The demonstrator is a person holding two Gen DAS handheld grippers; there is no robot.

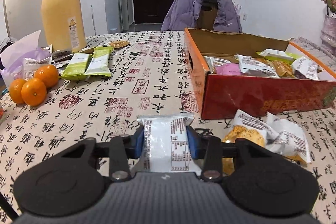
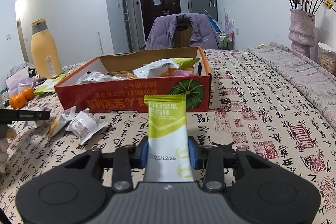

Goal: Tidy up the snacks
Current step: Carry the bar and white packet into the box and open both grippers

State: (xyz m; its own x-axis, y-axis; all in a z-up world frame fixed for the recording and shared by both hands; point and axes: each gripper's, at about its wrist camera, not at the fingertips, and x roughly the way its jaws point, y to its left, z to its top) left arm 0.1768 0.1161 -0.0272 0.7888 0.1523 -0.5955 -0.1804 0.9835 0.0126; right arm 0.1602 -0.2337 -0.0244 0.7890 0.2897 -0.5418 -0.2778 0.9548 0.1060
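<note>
My left gripper (image 1: 166,142) is shut on a white snack packet (image 1: 168,140) with its printed back up, held just above the tablecloth. My right gripper (image 2: 169,152) is shut on a green and white snack packet (image 2: 167,131), in front of the red cardboard box (image 2: 134,98). The box (image 1: 262,96) holds several wrapped snacks (image 1: 258,66). Two white packets (image 1: 271,135) lie loose right of my left gripper; they also show in the right wrist view (image 2: 79,125). Two green packets (image 1: 88,64) lie at the far left.
A tall yellow bottle (image 1: 61,12) stands at the back left, with three oranges (image 1: 33,85) and tissue paper (image 1: 19,54) near it. A chair with a purple jacket (image 1: 201,12) is behind the table. A vase of roses (image 2: 302,28) stands at the right.
</note>
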